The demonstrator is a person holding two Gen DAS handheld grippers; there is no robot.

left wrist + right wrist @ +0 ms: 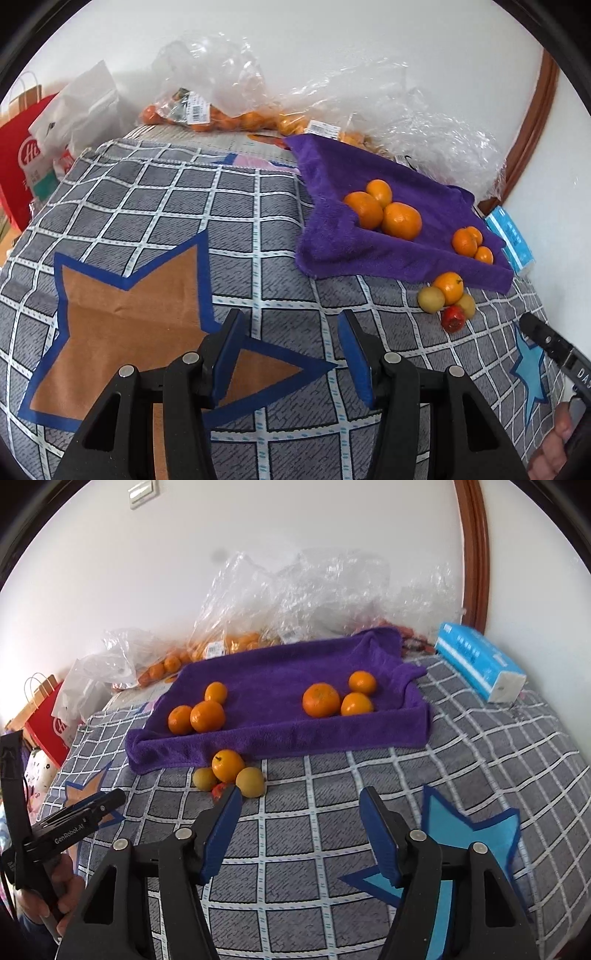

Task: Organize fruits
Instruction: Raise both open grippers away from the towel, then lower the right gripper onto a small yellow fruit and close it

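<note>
Right gripper (301,805), jaws spread and empty, nears the loose fruit pile (229,773) below the purple towel (280,672); centre one fruit squarely between the pads before squeezing. Left gripper (286,334) hangs spread, empty.

A plain white painted wall (258,535) backs the scene, lit evenly by daylight. A curved brown wooden door frame (476,554) stands at right. A white rectangular wall switch plate (143,492) sits high on the wall.

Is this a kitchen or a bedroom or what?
Probably a bedroom at home. The fruit sits on a soft checked bedspread with stars, not a table. Shopping bags stand beside it, and a wooden door frame runs up the plain white wall.
</note>
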